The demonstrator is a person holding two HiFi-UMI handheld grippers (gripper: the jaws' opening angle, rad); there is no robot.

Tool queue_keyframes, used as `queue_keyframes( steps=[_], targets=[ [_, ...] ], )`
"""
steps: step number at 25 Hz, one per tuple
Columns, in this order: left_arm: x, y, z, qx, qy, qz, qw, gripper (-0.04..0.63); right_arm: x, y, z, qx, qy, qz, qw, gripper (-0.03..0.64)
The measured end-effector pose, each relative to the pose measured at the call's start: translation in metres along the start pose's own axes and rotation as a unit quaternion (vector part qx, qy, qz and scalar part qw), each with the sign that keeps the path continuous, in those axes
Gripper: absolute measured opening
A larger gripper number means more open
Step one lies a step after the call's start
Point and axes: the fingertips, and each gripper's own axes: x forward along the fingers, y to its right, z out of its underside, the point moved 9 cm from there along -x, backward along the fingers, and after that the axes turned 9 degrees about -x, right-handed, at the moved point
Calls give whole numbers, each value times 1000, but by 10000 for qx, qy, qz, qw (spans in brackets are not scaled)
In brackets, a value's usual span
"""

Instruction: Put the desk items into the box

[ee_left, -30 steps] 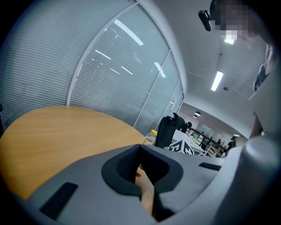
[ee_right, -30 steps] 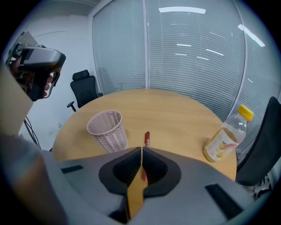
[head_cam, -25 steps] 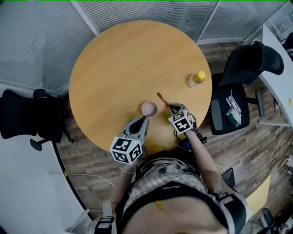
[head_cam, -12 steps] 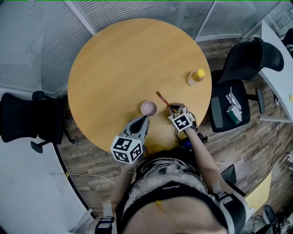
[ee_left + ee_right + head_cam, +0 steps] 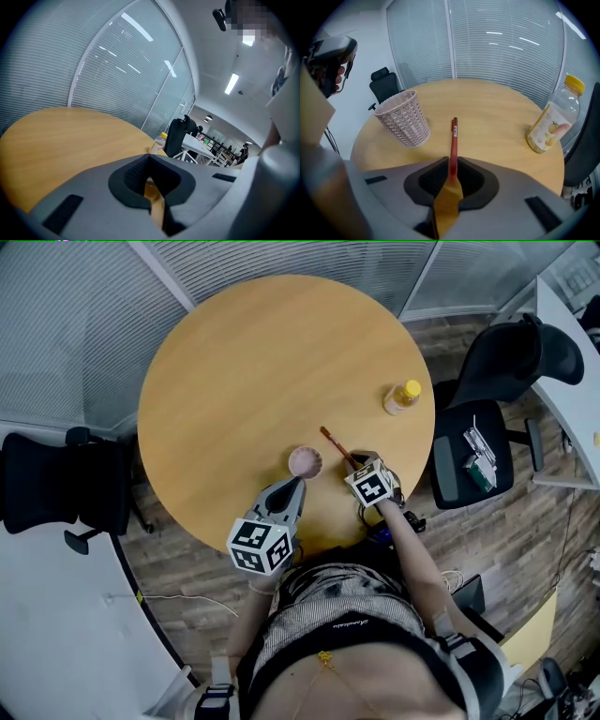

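Right gripper view gives me the nearest fact. The right gripper (image 5: 451, 165) has just been opening its jaws, and they stand a little apart with the near end of the red pen (image 5: 453, 138) between them. The pen runs straight out toward 12 o'clock, flat on the table (image 5: 487, 108), so I judge the pads no longer pinch it. The gripper is pitched steeply down, which suits a thin thing lying flat on the wood.

On my other side the left gripper (image 5: 286, 491) sits over the table's near edge, at about 6 o'clock. Its jaws are together with nothing in them. Its nose points at the cup, I think so that it is ready to steady it.

Just beyond both grippers the pink woven cup (image 5: 306, 462) stands upright, mouth up. It is at about 10 o'clock from the pen, near it but apart. No box proper shows in any view. The cup is the only open container, so it is my guess for where the items go. The pen lies outside it, so that step is not done.

Farther off at 2 o'clock, near the table's right edge, the yellow-capped juice bottle (image 5: 401, 400) stands upright. It is well apart from the rest, likely waiting its turn.
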Motion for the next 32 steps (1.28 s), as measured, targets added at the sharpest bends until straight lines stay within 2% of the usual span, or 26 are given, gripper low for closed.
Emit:
queue_keyframes(
  steps=[1, 2, 3, 10, 16, 32],
  targets=[
    [-6, -7, 3, -7, 4, 6, 10000, -3, 5, -8, -2, -4, -32, -22, 10000, 64],
    [-10, -12, 5, -11, 8, 7, 10000, -3, 10, -14, -3, 0, -68, -42, 10000, 119],
    [-12, -15, 5, -15, 12, 6, 10000, -3, 13, -16, -3, 7, -102, -57, 9999, 127],
    [-11, -15, 4, -41, 34, -31, 10000, -3, 17, -12, 0, 79, -119, -60, 9999, 123],
    [-12, -16, 4, -53, 48, -42, 10000, -2, 18, -6, 2, 297, -54, -96, 9995, 67],
    [-17, -5, 5, -51, 214, -37, 9998, -3, 16, -8, 5, 184, 40, 44, 9998, 63]
  ],
)
